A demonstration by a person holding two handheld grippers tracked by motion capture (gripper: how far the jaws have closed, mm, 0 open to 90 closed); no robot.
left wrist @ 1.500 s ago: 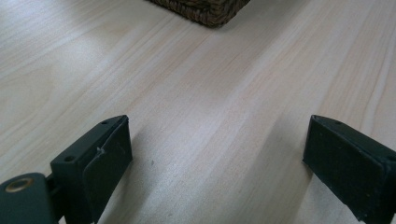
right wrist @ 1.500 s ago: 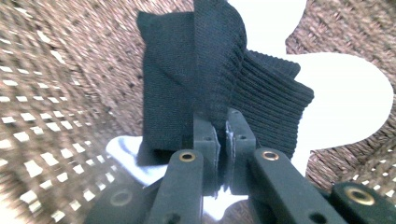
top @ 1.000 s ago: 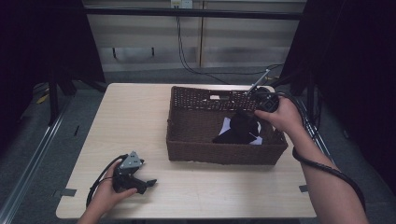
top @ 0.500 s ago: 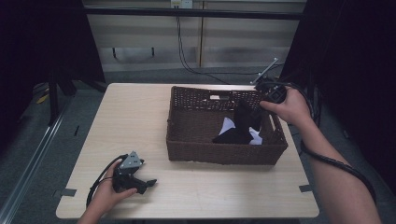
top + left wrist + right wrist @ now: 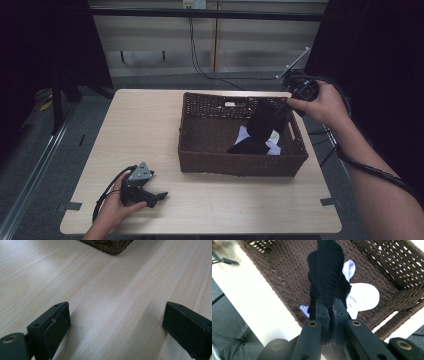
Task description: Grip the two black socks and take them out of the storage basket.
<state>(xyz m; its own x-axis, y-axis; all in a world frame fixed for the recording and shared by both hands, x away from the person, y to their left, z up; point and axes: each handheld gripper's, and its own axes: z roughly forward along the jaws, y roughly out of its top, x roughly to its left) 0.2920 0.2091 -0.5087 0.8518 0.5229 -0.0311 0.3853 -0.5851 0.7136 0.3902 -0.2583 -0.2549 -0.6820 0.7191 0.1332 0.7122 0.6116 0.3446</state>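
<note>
Black sock (image 5: 327, 277) hangs from the right gripper (image 5: 329, 312), its fingers clamped tight on the sock's top edge w/ the fabric pinched between them. In the high view the sock (image 5: 264, 121) dangles over the right half of the wicker basket (image 5: 200, 150), lower end apparently not yet clear of the pile inside, though hard to tell for sure. Right hand (image 5: 324, 104) is up above the basket's far right corner.

Left in the basket: white clothes (image 5: 362, 296) under the sock, and another dark piece (image 5: 248, 146) lying on the bottom next to them. So approx. one item is on its way out; the rest isn't touched.

Left gripper (image 5: 142, 192) rests on the surface near the front left corner, well apart from the basket, held by the left hand (image 5: 112, 210). Its fingers (image 5: 56, 325) stand wide apart w/ nothing between them, bare wood below, basket corner (image 5: 110, 246) just visible beyond.

Judgement: early stage of emptying or sorting the basket. Grab is done, lift is under way. Left to do: get the sock fully clear of the rim, bring it over to the surface, release it, then go back for the remaining pieces. No clothes lie on the surface (image 5: 150, 125) so far.
</note>
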